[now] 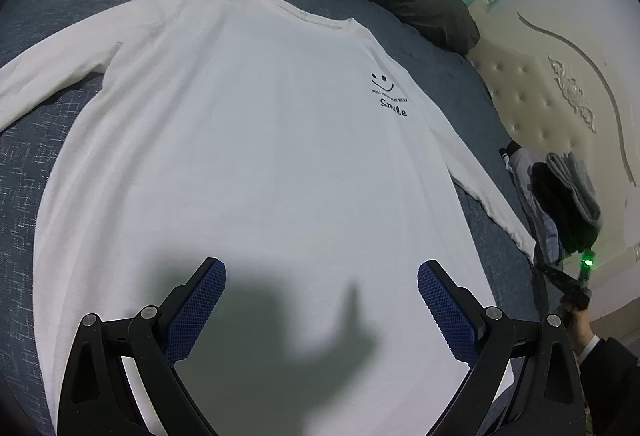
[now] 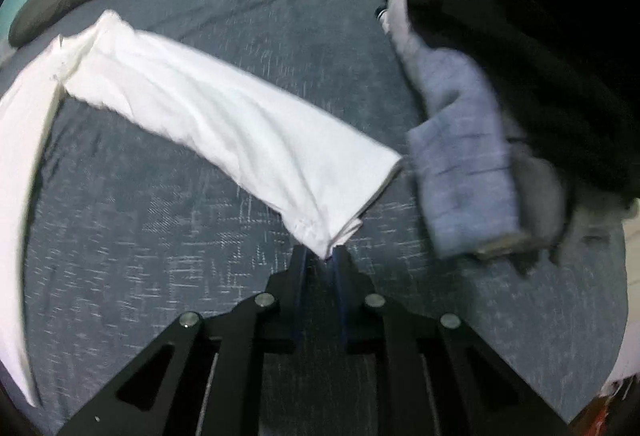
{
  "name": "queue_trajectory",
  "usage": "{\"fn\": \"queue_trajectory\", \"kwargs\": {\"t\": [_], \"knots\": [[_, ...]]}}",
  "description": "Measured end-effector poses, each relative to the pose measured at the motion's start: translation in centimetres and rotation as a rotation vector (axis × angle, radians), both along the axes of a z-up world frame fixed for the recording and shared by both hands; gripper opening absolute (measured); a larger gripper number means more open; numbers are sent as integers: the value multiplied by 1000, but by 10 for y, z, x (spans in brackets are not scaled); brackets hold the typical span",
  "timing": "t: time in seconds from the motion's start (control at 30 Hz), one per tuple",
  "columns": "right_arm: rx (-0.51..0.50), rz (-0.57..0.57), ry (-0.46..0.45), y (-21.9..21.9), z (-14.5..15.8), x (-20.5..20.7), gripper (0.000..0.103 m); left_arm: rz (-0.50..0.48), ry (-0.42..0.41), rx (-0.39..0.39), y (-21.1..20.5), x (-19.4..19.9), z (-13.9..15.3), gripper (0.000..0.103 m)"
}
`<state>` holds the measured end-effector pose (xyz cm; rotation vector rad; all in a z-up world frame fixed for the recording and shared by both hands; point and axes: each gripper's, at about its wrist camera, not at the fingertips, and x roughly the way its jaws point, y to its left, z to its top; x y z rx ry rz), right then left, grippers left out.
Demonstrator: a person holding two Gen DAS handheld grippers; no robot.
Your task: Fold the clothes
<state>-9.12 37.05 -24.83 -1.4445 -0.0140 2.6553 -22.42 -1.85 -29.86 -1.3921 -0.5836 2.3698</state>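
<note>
White long-sleeve shirt point(image 1: 248, 155) is spread flat, print side up, on the blue bed cover point(image 1: 40, 163), collar pointing away from us. Our right gripper point(image 2: 325, 256) has its fingers pinched shut on the cuff of the right sleeve point(image 2: 240, 123), which runs long and straight up-left from the fingers back to the shoulder. So we reckon the fold goes along that line, toward the body. Our left gripper point(image 1: 322, 300) hovers over the hem with fingers spread wide, holding nothing. A stack of dark and grey clothes point(image 2: 500, 75) sits just right of the cuff.
</note>
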Motion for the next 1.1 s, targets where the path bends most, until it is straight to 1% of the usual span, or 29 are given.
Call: {"fn": "queue_trajectory", "kwargs": {"t": [0.07, 0.13, 0.23, 0.5, 0.7, 0.87, 1.1], "knots": [[-26, 5, 29, -5, 11, -3, 14, 3, -1, -3, -1, -1, 0, 99], [-52, 10, 58, -11, 22, -6, 29, 9, -2, -4, -3, -1, 0, 99], [-91, 17, 102, -19, 38, -11, 30, 21, 4, -7, -7, -3, 1, 99], [-187, 112, 91, -80, 28, -145, 30, 70, 2, -36, -25, -10, -6, 99], [-207, 162, 50, -119, 10, -222, 30, 93, -2, -64, -34, -15, -13, 99], [-202, 178, 29, -145, 0, -278, 30, 107, -22, -74, -39, -19, -23, 99], [-129, 165, -13, -162, -15, -333, 30, 93, -37, -92, -33, -22, -32, 99]]}}
